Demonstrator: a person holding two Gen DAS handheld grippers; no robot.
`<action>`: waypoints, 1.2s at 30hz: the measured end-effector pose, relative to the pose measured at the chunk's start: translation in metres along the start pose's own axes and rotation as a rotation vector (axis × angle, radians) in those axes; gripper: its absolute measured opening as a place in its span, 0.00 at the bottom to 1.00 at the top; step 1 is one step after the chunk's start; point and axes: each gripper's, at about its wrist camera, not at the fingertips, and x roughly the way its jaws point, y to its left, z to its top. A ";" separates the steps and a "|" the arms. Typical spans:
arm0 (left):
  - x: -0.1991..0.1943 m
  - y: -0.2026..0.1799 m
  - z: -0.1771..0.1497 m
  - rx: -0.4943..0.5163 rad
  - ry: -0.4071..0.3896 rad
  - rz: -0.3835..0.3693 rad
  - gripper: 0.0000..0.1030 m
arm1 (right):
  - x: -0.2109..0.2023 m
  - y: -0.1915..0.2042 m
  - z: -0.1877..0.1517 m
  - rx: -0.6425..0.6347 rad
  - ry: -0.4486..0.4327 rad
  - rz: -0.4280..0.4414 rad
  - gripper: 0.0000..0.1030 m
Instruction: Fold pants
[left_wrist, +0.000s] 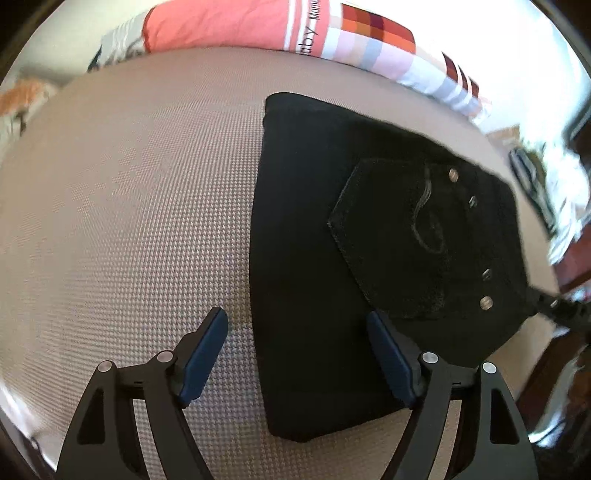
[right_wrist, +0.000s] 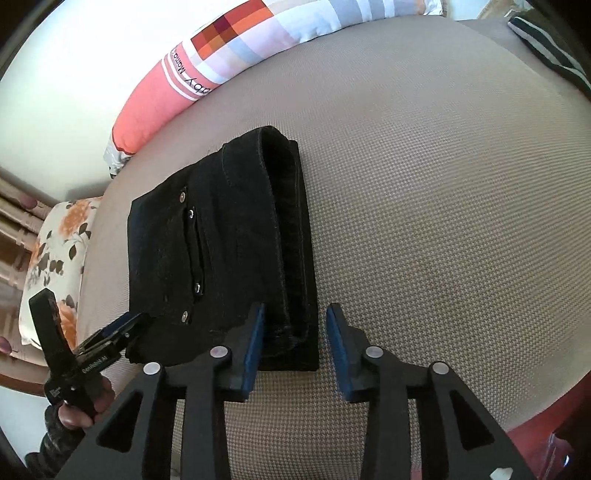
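The black pants (left_wrist: 325, 236) lie folded into a compact rectangle on the beige woven mat (left_wrist: 129, 206), back pocket and rivets up. My left gripper (left_wrist: 295, 354) is open just above the near left edge of the pants, one finger over the mat, the other over the cloth. In the right wrist view the folded pants (right_wrist: 229, 251) show their stacked fold edge on the right. My right gripper (right_wrist: 295, 343) is open, its jaws astride the near corner of that edge. The left gripper (right_wrist: 110, 336) also shows there at the pants' left corner.
A long pink and checked pillow (left_wrist: 280, 29) lies along the far edge of the mat. A floral pillow (right_wrist: 55, 254) sits at the left. A striped cloth (right_wrist: 546, 48) lies at the far right. Dark red wood (left_wrist: 572, 269) borders the mat.
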 end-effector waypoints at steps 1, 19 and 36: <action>-0.001 0.004 0.001 -0.024 0.003 -0.028 0.76 | -0.001 -0.001 0.001 -0.002 -0.001 0.001 0.39; 0.007 0.050 0.037 -0.227 0.067 -0.231 0.76 | 0.033 -0.003 0.052 -0.030 0.060 0.128 0.52; 0.025 0.052 0.063 -0.177 0.173 -0.454 0.71 | 0.064 -0.039 0.064 -0.009 0.216 0.432 0.47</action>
